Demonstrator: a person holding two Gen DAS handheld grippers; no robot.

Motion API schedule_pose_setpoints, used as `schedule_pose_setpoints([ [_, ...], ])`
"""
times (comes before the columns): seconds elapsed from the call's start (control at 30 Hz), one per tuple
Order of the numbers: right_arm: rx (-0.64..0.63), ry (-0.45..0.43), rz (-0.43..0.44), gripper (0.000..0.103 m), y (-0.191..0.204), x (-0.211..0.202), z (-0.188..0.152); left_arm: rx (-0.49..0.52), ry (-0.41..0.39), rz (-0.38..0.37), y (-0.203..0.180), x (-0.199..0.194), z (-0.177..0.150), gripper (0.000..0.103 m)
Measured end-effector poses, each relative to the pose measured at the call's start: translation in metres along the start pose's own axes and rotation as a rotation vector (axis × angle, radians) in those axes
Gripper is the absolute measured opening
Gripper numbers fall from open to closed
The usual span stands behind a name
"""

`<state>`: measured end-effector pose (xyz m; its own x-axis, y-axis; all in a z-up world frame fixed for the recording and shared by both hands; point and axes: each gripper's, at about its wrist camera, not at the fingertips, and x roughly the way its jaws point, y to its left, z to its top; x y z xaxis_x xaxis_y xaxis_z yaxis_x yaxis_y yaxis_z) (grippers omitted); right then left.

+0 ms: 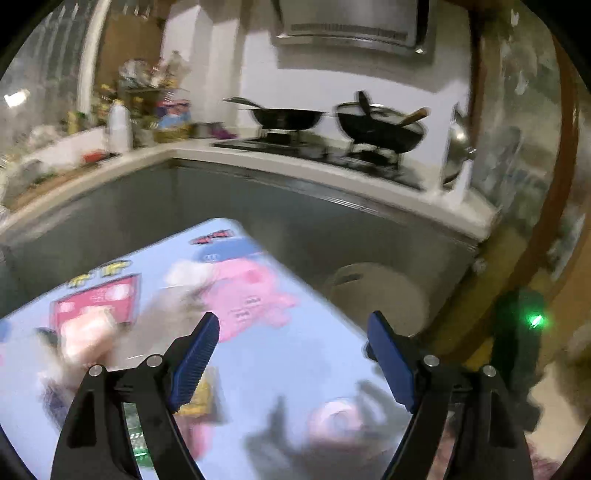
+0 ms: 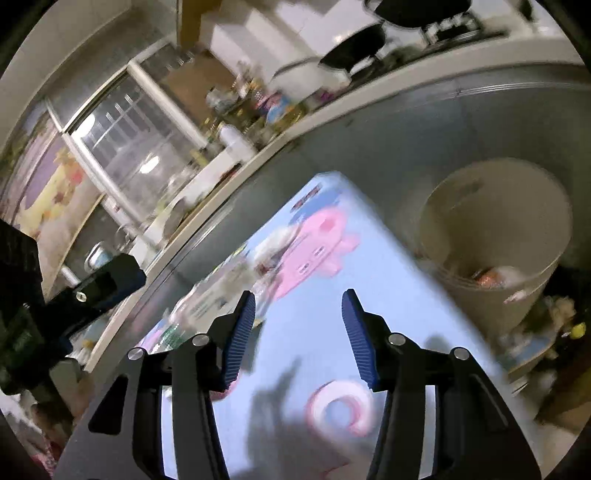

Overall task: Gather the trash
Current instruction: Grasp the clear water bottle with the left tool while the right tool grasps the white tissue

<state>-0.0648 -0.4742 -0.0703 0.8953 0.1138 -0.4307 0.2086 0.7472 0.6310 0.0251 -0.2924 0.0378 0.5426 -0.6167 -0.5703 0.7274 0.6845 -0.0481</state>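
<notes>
Both sets of jaws stand spread apart with nothing between their blue ribbed pads. Starting at the left, the left gripper [image 1: 293,334] hangs above a light-blue worktop [image 1: 325,354] printed with a pink cartoon pig. On the cloth just left of its near pad lies a blurred pale-pink scrap of wrapper [image 1: 86,334], and beside that a yellow packet [image 1: 201,397] shows partly behind the left finger; both are too smeared by motion to identify further. Ahead and to the right of the worktop's far edge stands a cream trash bin [image 1: 380,291], set against grey cabinet fronts. Above those runs a pale counter carrying a white bottle [image 1: 119,125], then a black wok [image 1: 286,117] and a second black pan [image 1: 380,127] on the stove, with a range hood [image 1: 352,24] overhead.

From the right wrist camera, tilted, the right gripper [image 2: 298,314] hovers over the same blue surface [image 2: 399,295], also released. A pink ring shape [image 2: 341,408] shows between and below its fingers; whether it is printed or loose cannot be told. Further right, the bin [image 2: 517,295] sits just beside the worktop's edge, its mouth open toward the camera, with an orange-red piece of rubbish [image 2: 487,277] lying at the bottom.
</notes>
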Motion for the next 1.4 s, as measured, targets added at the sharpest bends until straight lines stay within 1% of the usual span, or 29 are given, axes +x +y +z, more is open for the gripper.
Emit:
schedule_pose_setpoints([
  [0.07, -0.010, 0.046, 0.012, 0.048, 0.013, 0.014, -0.010, 0.020, 0.005, 0.112, 0.019, -0.006, -0.007, 0.085],
  [0.13, -0.018, 0.082, 0.017, 0.048, 0.024, 0.024, -0.018, 0.005, 0.021, 0.188, 0.040, -0.006, -0.009, 0.089],
  [0.17, -0.021, 0.094, 0.018, 0.048, 0.027, 0.027, -0.021, -0.005, 0.046, 0.233, 0.052, -0.001, -0.009, 0.091],
  [0.23, -0.031, 0.117, 0.016, 0.048, 0.036, 0.035, -0.026, -0.014, 0.094, 0.284, 0.069, 0.007, -0.011, 0.091],
  [0.33, -0.034, 0.128, 0.006, 0.048, 0.039, 0.042, -0.027, -0.008, 0.143, 0.325, 0.087, 0.021, -0.011, 0.094],
  [0.4, -0.028, 0.136, 0.000, 0.048, 0.040, 0.045, -0.027, 0.025, 0.163, 0.356, 0.090, 0.030, -0.014, 0.097],
  [0.47, -0.022, 0.145, -0.004, 0.048, 0.038, 0.049, -0.026, 0.072, 0.196, 0.396, 0.092, 0.044, -0.018, 0.097],
  [0.57, -0.025, 0.151, -0.010, 0.048, 0.037, 0.053, -0.024, 0.125, 0.249, 0.419, 0.093, 0.062, -0.026, 0.097],
  [0.67, -0.035, 0.159, -0.018, 0.048, 0.035, 0.061, -0.016, 0.127, 0.277, 0.397, 0.097, 0.069, -0.031, 0.098],
  [0.8, -0.076, 0.148, -0.028, 0.048, 0.033, 0.073, 0.003, 0.130, 0.296, 0.371, 0.099, 0.077, -0.031, 0.098],
  [0.9, -0.055, 0.164, 0.000, 0.048, 0.026, 0.091, 0.021, 0.109, 0.316, 0.330, 0.099, 0.084, -0.027, 0.096],
  [0.93, -0.047, 0.171, 0.010, 0.048, 0.023, 0.100, 0.028, 0.104, 0.320, 0.318, 0.099, 0.086, -0.026, 0.095],
  [1.03, -0.027, 0.200, 0.031, 0.048, 0.016, 0.131, 0.048, 0.087, 0.349, 0.297, 0.099, 0.096, -0.023, 0.085],
  [1.1, -0.008, 0.226, 0.050, 0.048, 0.014, 0.152, 0.059, 0.074, 0.367, 0.288, 0.099, 0.103, -0.021, 0.077],
  [1.2, 0.050, 0.281, 0.068, 0.042, 0.008, 0.195, 0.080, 0.061, 0.385, 0.258, 0.097, 0.113, -0.020, 0.069],
  [1.27, 0.062, 0.305, 0.076, 0.041, 0.011, 0.220, 0.091, 0.058, 0.369, 0.245, 0.098, 0.113, -0.019, 0.067],
  [1.33, 0.038, 0.320, 0.049, 0.041, 0.017, 0.241, 0.098, 0.053, 0.344, 0.246, 0.099, 0.108, -0.020, 0.065],
  [1.4, 0.019, 0.339, 0.017, 0.041, 0.024, 0.263, 0.103, 0.028, 0.320, 0.235, 0.103, 0.098, -0.019, 0.064],
])
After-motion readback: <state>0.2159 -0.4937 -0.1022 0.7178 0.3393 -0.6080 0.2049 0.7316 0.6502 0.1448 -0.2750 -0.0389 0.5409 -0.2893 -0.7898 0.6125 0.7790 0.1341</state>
